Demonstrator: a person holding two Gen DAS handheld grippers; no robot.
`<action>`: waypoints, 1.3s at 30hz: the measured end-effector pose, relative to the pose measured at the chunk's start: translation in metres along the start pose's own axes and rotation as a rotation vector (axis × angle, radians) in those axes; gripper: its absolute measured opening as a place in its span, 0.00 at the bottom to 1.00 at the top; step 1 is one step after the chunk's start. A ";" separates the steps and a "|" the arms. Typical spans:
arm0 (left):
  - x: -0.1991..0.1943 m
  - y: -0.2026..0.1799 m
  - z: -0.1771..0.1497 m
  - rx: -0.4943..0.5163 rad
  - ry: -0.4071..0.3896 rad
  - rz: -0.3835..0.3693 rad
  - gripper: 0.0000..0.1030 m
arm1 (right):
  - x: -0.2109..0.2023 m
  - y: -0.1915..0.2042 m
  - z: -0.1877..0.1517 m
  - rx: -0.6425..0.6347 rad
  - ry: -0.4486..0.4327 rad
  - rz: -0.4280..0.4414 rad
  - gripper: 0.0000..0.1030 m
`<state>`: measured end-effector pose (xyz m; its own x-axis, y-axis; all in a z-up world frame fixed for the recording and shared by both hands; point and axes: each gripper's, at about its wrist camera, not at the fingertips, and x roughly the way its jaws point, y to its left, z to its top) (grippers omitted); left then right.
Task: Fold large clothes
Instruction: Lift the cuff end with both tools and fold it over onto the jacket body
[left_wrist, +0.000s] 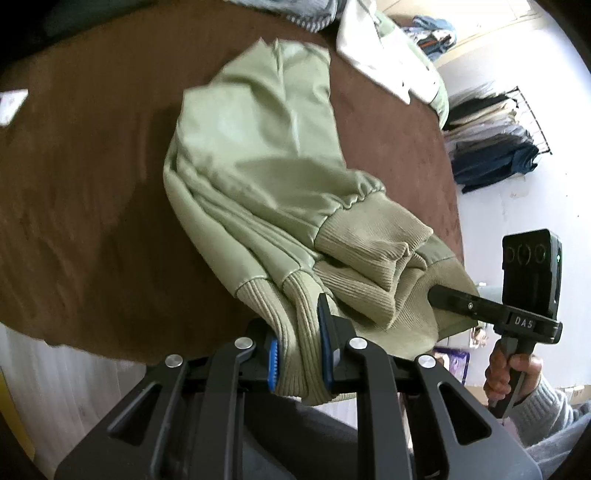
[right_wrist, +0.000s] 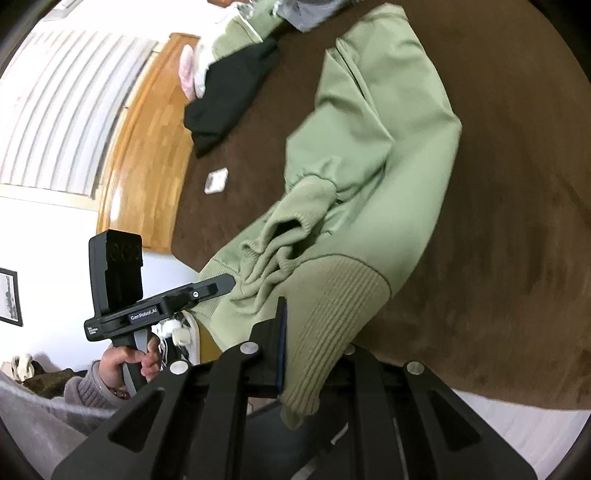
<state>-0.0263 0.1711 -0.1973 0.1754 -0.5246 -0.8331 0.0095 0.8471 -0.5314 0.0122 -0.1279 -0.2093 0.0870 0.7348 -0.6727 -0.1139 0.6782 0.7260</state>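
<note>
**Both fingers clamped on the hem**

Left gripper (left_wrist: 299, 354) and right gripper (right_wrist: 314, 354) each have their fingers pinched tight on the green jacket's (left_wrist: 258, 147) ribbed hem (2 corners, so it lifts evenly, I'd guess). The rest drapes on the brown bed (left_wrist: 92, 184), sleeves already tucked in.

Each tongs unit is matte black: slotted linkage arms, silver round pivot pins, blue ribbed pads (left_wrist: 273, 363). The right tongs (left_wrist: 437, 299) body reads "DAS"; the left tongs (right_wrist: 227, 282) body reads "GenRobot.AI". Both sleeves (right_wrist: 83, 387) are grey ribbed knit.
</note>
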 end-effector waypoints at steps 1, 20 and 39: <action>-0.007 -0.004 0.007 0.000 -0.020 -0.004 0.19 | -0.002 0.003 0.005 -0.004 -0.010 0.001 0.11; -0.013 -0.009 0.166 0.039 -0.188 -0.033 0.20 | -0.010 0.025 0.158 -0.010 -0.204 -0.075 0.11; 0.116 0.033 0.350 0.097 -0.192 0.081 0.20 | 0.077 -0.075 0.337 0.042 -0.275 -0.129 0.11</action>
<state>0.3386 0.1680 -0.2581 0.3633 -0.4362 -0.8233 0.0808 0.8951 -0.4386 0.3610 -0.1174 -0.2676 0.3634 0.6150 -0.6998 -0.0444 0.7617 0.6464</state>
